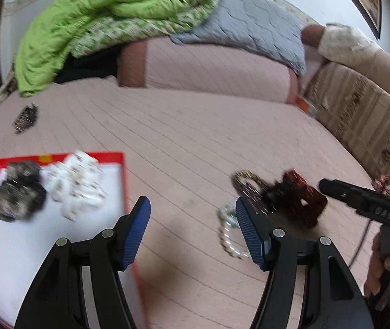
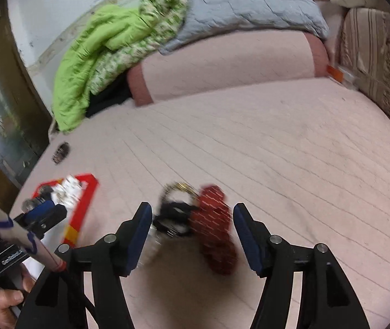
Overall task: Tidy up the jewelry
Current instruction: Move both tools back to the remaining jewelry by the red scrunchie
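In the left wrist view, the red-rimmed tray (image 1: 58, 161) at lower left already holds a dark fluffy piece (image 1: 14, 194) and white pieces (image 1: 77, 183). A red hair claw (image 1: 301, 200), a dark clip with a gold ring (image 1: 249, 189) and a pearl strand (image 1: 230, 235) lie loose on the pink bed (image 1: 195, 126) at centre right. The left gripper (image 1: 192, 233) and right gripper (image 2: 189, 235) both stand open and empty, so the sorting looks partly done.

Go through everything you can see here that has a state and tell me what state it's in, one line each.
Left gripper: jaws open, nothing between them.
Right gripper: jaws open, red clip between them, not pressed.
Red box: lidless, holding dark and white pieces.
Red clip: lying on the bed, outside the box.
Bead string: loose on the bed.
Green blanket: crumpled.
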